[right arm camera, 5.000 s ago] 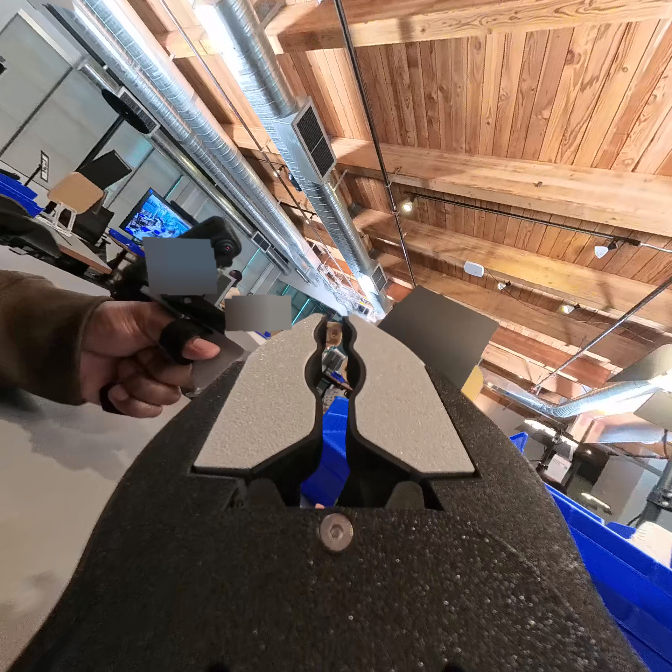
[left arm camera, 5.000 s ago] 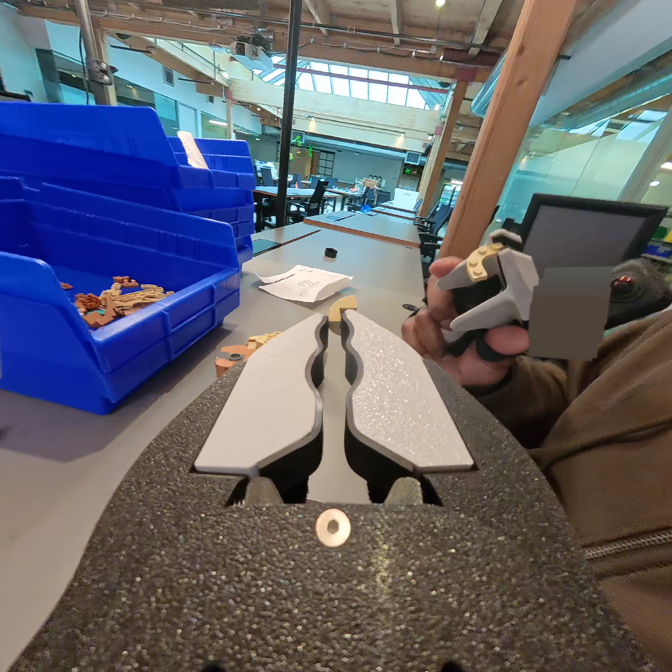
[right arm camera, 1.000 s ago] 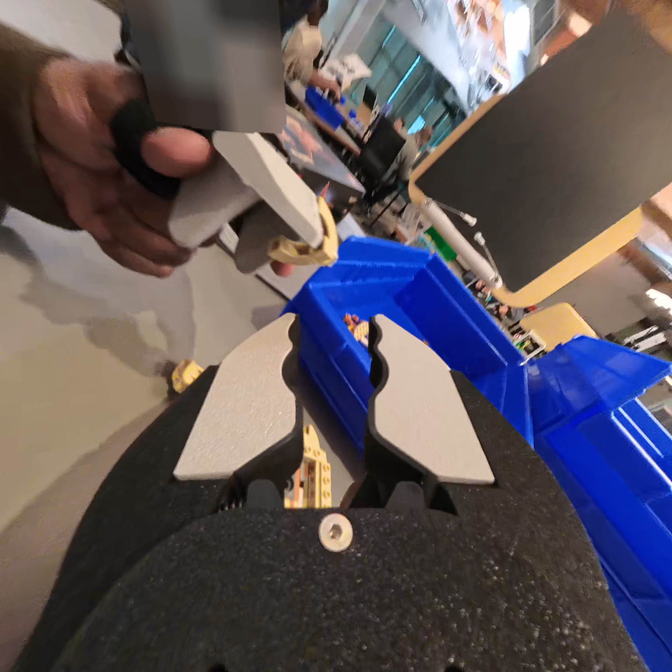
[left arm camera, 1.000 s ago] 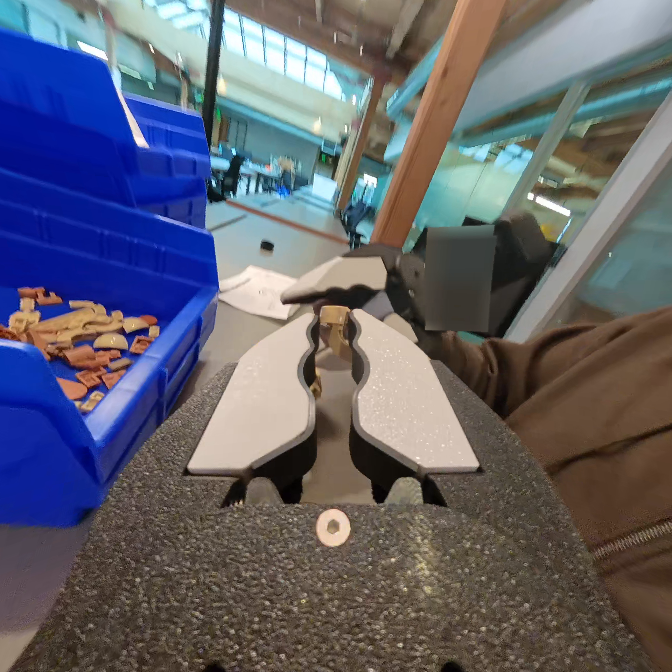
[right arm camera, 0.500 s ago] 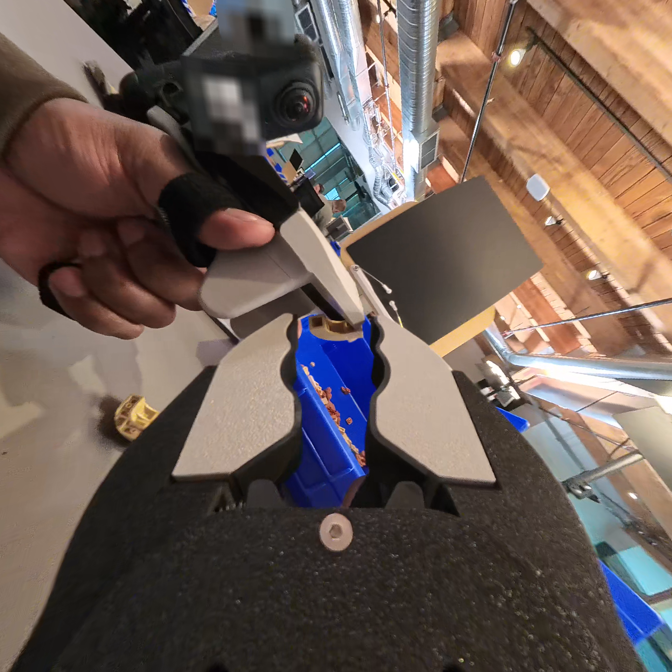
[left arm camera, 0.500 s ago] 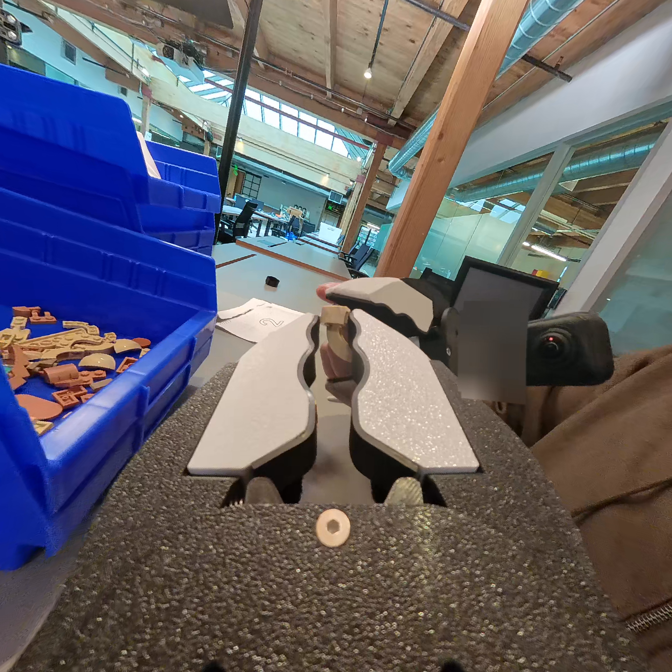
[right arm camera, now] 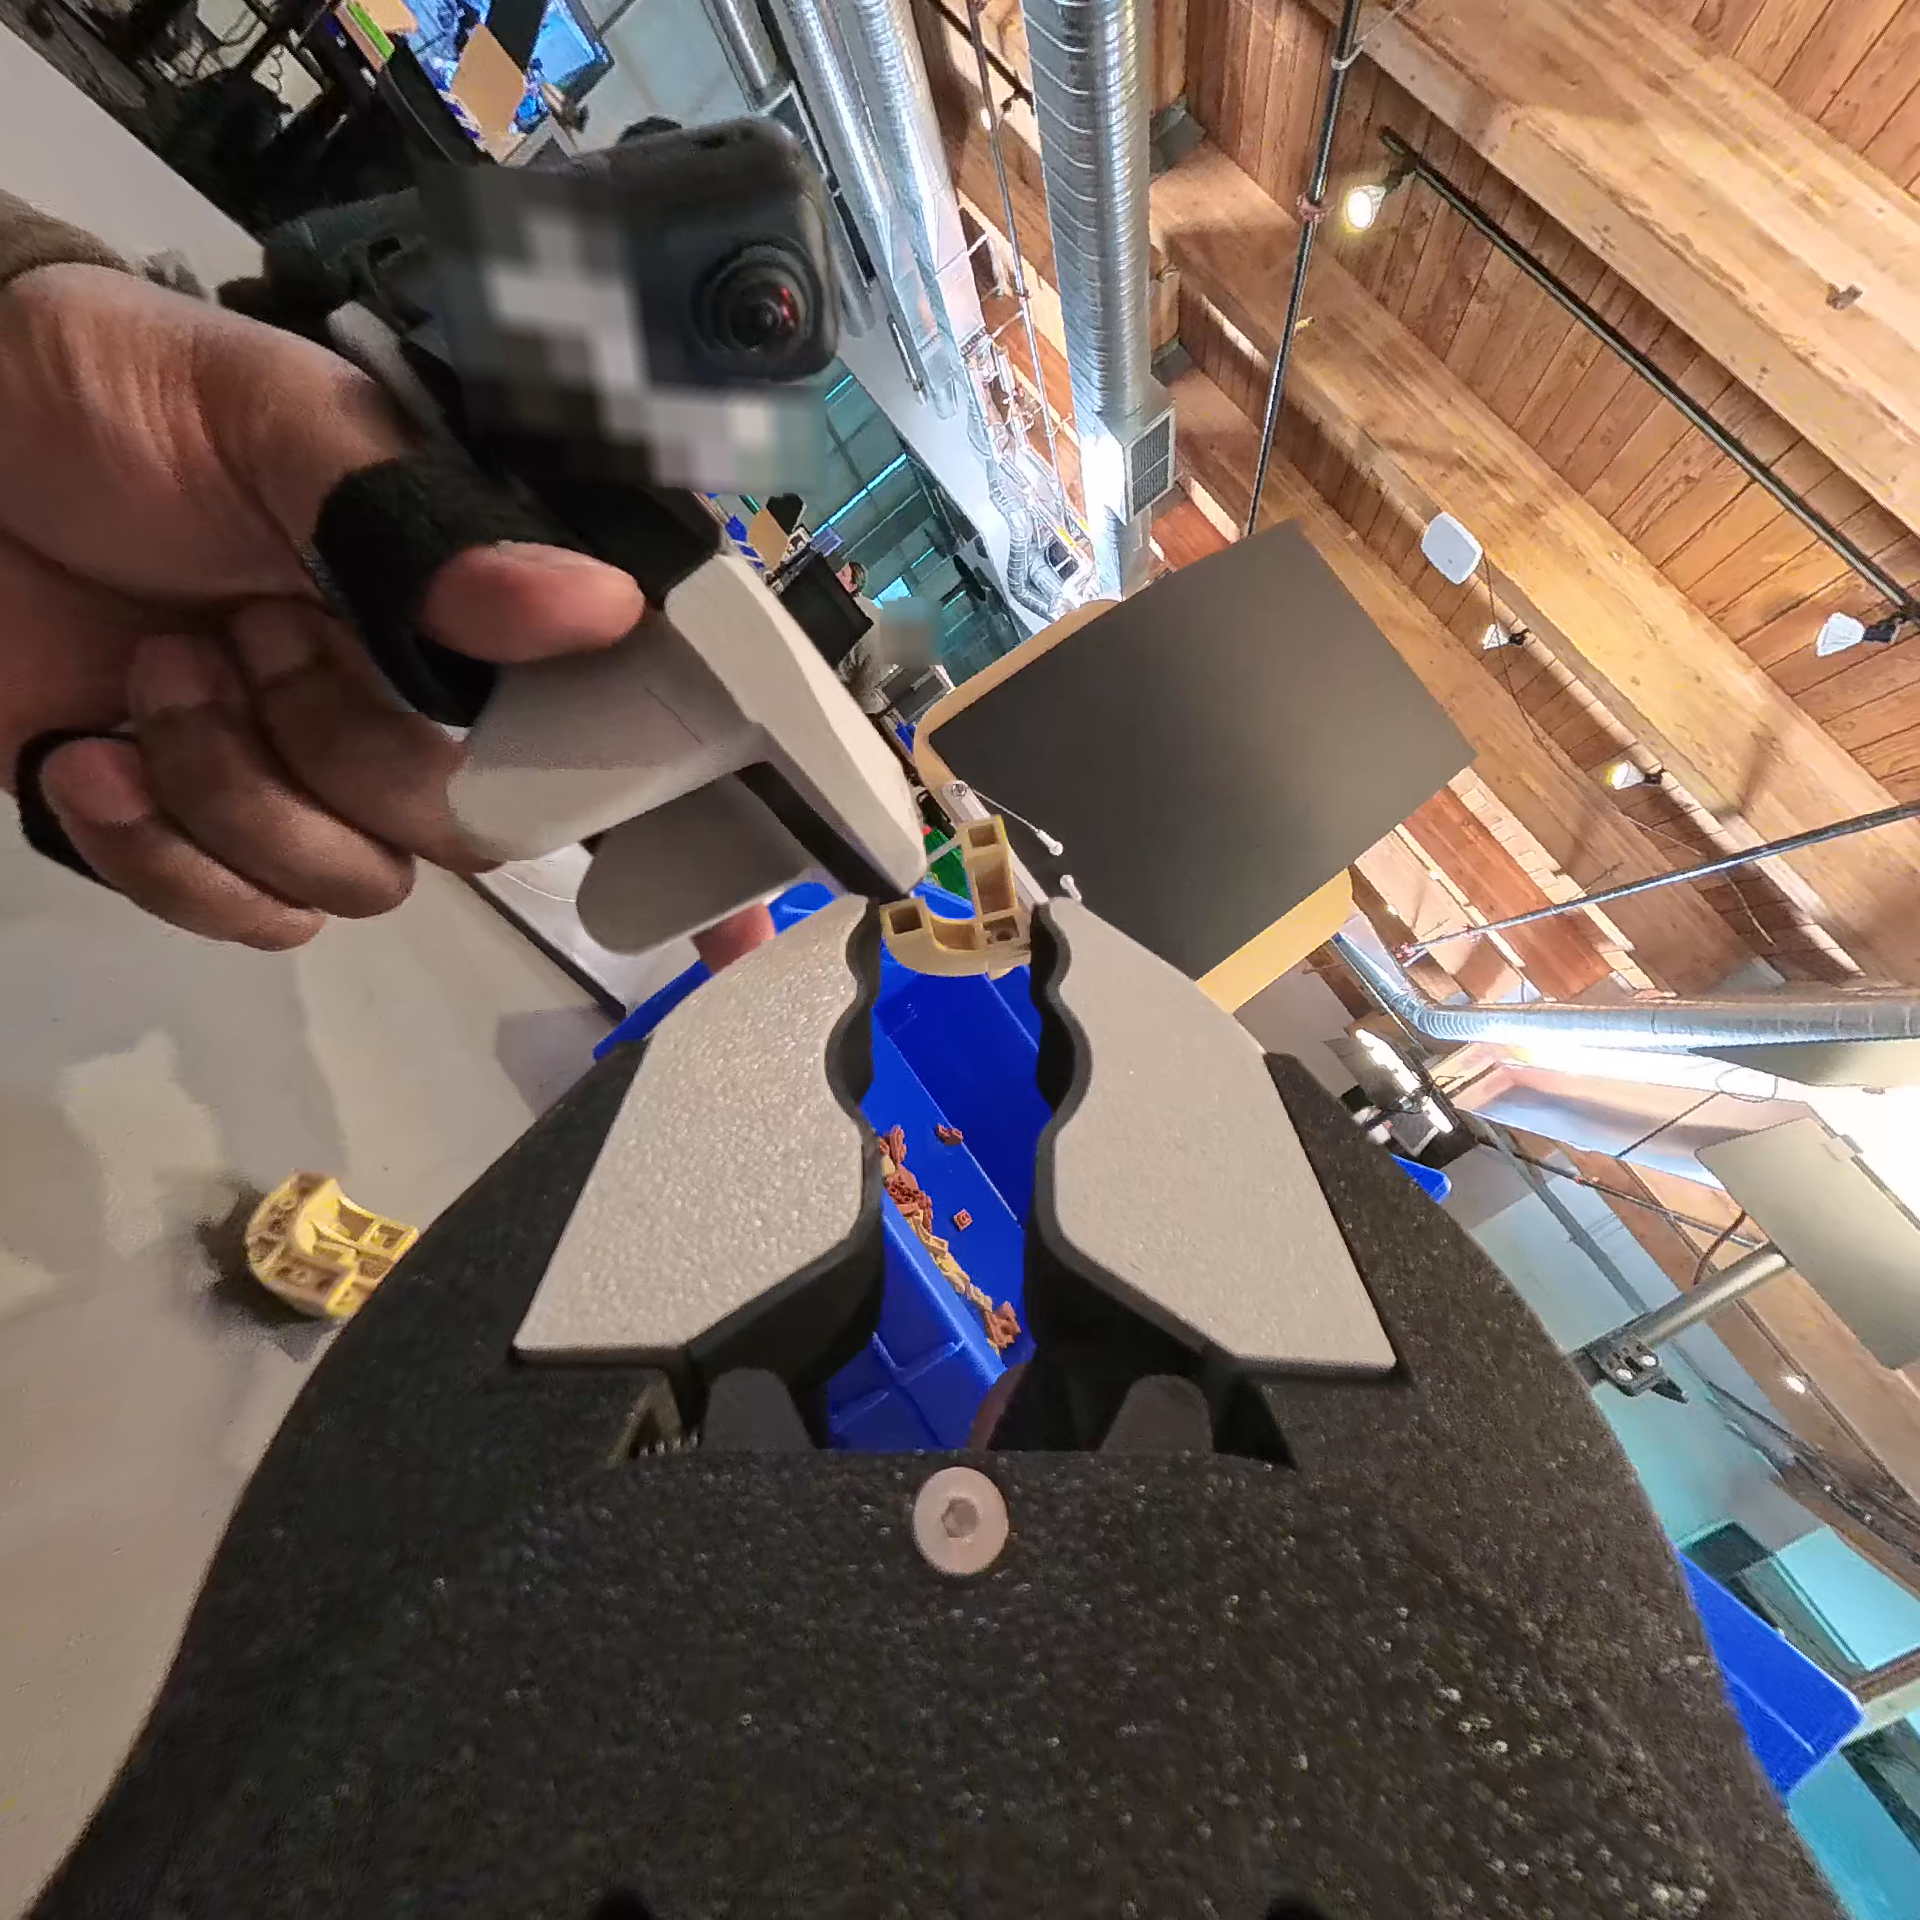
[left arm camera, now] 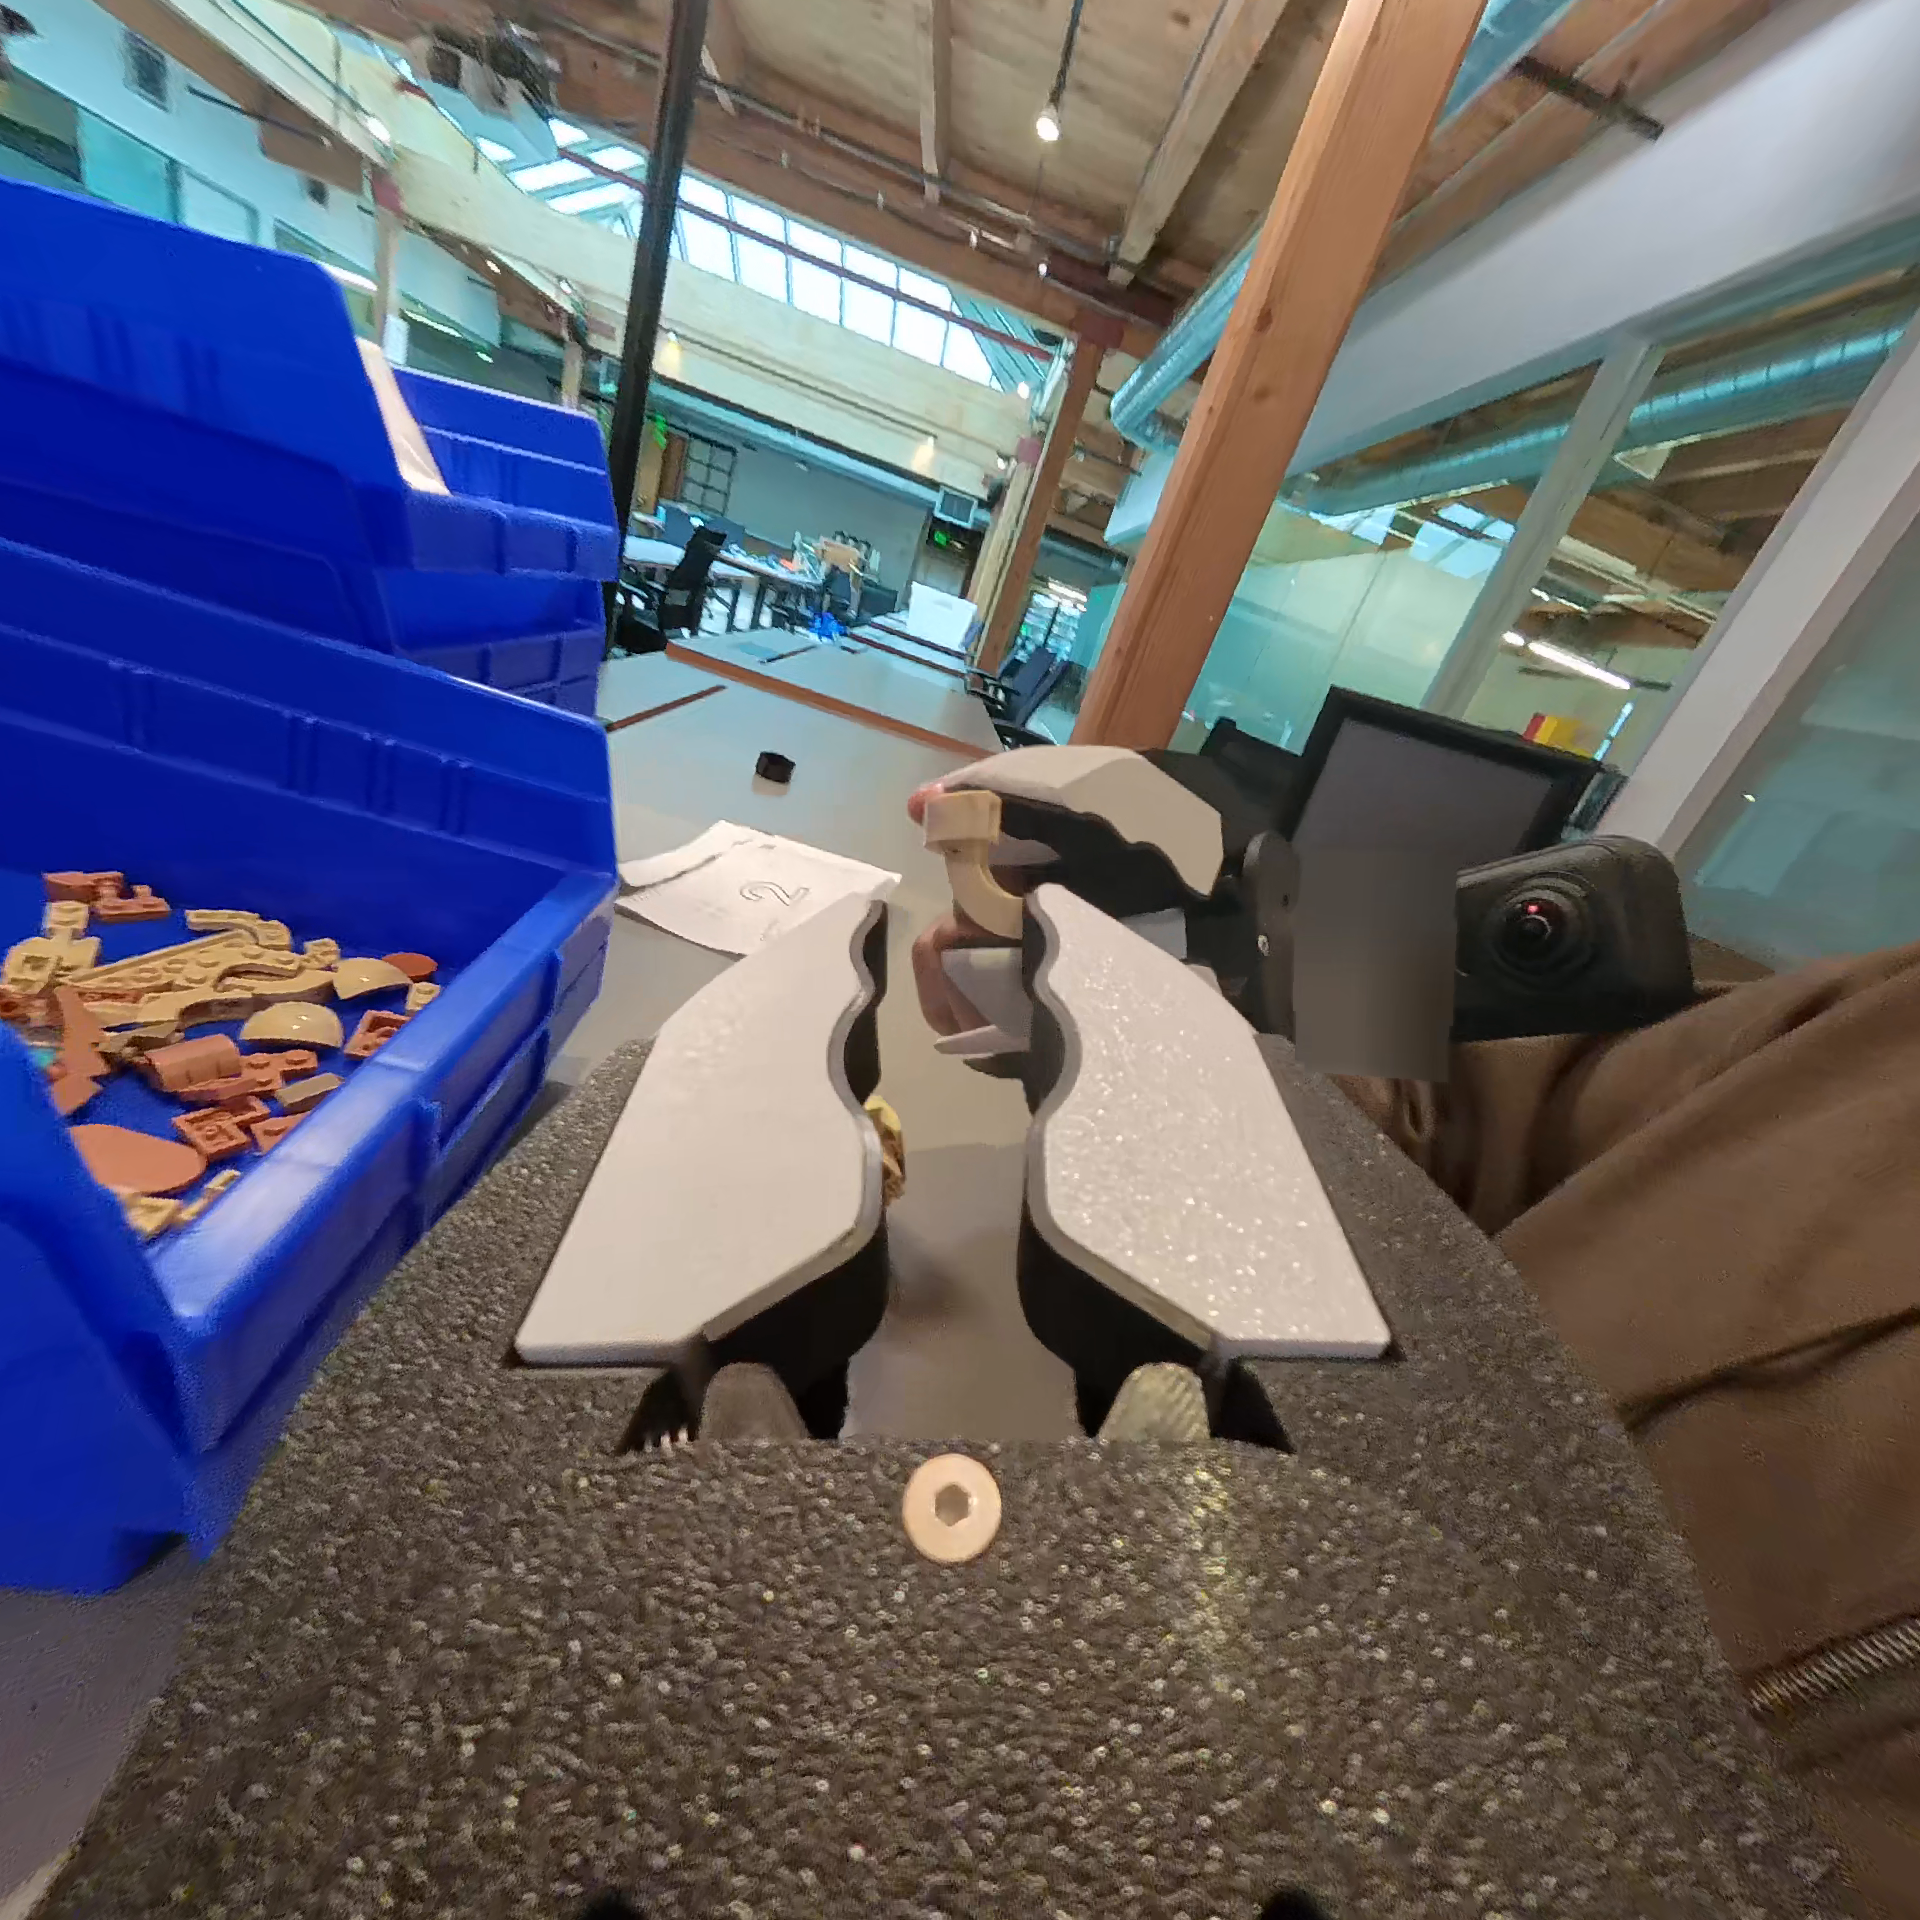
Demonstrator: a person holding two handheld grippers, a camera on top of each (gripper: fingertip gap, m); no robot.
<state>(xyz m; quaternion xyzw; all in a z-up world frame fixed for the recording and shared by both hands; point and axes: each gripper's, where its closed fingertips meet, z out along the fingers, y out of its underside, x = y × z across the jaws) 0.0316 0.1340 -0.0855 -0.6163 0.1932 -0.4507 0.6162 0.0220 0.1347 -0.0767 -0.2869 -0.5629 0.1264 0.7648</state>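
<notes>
Grippers are meeting tip to tip above the grey table (left arm camera: 935,727). I am seeing the right gripper (right arm camera: 951,925) clamping a tan curved brick (right arm camera: 961,920) across its fingertips, one end against each pad, with a short leg of the brick sticking up past the tips. From the left wrist view the same brick (left arm camera: 971,868) is sitting under the right gripper's upper finger.

The left gripper (left arm camera: 956,914) is standing with its fingers apart. The brick is touching its right fingertip (left arm camera: 1044,914), and a clear gap is showing on the other side, so it is not gripping. A hand (right arm camera: 208,623) is wrapping the left gripper's handle, and one left fingertip is hanging just beside the brick.

A blue bin (left arm camera: 499,935) is sitting toward the table's left edge, just beside the left gripper, and is holding loose tan and brown bricks (left arm camera: 208,1008). More blue bins (left arm camera: 312,468) are stacked behind it. A sheet of paper (left arm camera: 748,894) is lying on the table beyond the fingertips, and a small black object (left arm camera: 774,767) is sitting farther back. A yellowish brick cluster (right arm camera: 322,1242) is resting on the table below the hand. A brown sleeve (left arm camera: 1714,1195) is filling the right side.
</notes>
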